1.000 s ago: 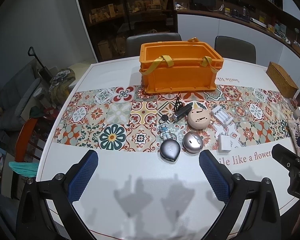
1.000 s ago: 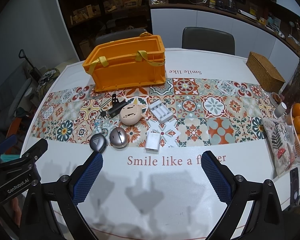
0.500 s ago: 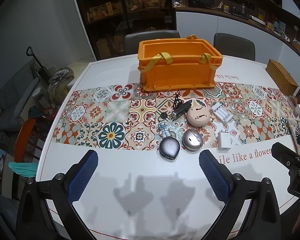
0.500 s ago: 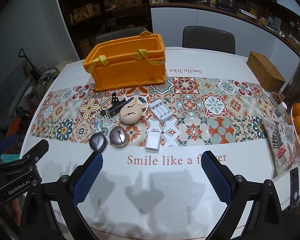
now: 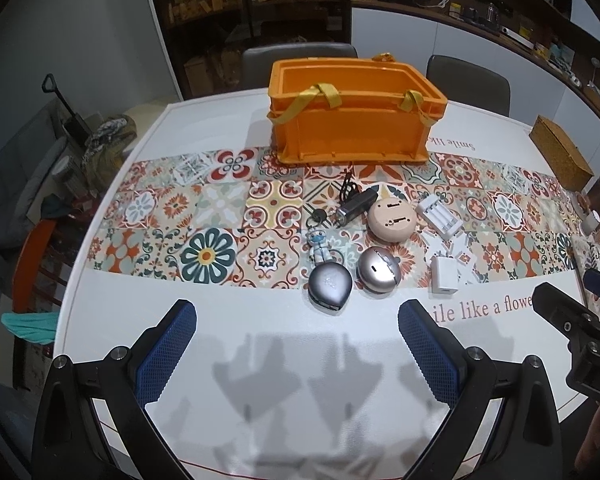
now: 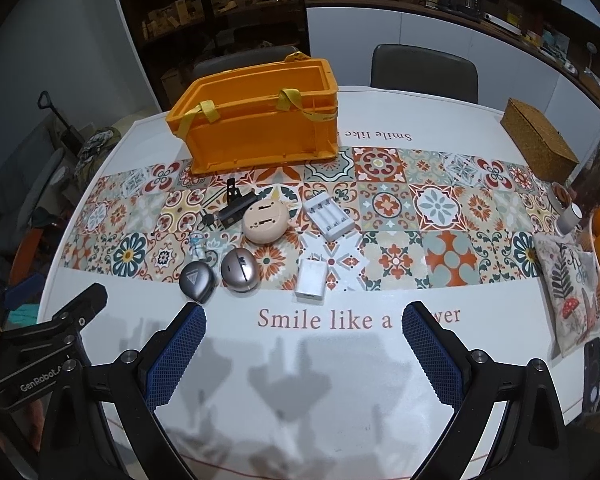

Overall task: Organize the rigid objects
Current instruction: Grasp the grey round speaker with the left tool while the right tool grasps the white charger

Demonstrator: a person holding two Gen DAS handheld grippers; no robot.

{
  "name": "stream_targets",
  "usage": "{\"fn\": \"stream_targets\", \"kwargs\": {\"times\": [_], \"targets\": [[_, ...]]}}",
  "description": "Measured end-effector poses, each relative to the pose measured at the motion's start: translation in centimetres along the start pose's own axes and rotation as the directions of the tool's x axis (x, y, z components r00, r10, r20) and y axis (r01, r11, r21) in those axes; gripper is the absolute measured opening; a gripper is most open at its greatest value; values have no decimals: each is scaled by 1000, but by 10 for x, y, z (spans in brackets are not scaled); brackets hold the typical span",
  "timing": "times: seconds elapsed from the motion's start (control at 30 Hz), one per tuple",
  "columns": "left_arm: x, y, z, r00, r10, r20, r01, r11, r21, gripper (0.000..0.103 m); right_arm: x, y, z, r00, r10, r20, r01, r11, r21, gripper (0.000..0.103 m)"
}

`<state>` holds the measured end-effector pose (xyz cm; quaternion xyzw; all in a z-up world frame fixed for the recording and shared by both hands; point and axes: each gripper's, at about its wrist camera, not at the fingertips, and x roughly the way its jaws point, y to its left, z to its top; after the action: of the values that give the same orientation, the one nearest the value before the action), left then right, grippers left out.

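Nothing much is shifting: both claws, left [image 5: 296,334] and right [image 6: 303,330], are still hovering released before the gadgets, crate [image 5: 350,114] beyond; sorting isn't starting yet.

An empty orange crate [image 5: 356,120] (yellow straps over its rim) stands upright beyond a cluster: beige disc [image 5: 391,221], white battery charger [image 5: 439,216], two grey round cases [image 5: 354,282], white adapter [image 5: 444,274].
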<state>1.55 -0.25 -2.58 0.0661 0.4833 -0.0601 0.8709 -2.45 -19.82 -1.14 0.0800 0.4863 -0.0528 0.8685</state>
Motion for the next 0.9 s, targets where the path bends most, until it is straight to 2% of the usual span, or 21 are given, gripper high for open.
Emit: {"fn": "stream_targets", "kwargs": {"times": [0.2,0.5,0.6,0.9], "targets": [[22,-2,0,999,-12,-42,12,1000,4,103,27,0,5,999,12,-40,-12,1000,3,99],[50,-12,5,999,16,-33,-15,998,55,103,72,-8,7,996,12,-85,-10,1000,24,99],[64,-15,6,999,25,-36,-22,997,69,103,85,-7,7,996,6,-93,-4,1000,18,97],[106,-13,0,996,-9,-92,14,999,53,103,123,-7,5,992,22,-122,-20,1000,21,86]]}}
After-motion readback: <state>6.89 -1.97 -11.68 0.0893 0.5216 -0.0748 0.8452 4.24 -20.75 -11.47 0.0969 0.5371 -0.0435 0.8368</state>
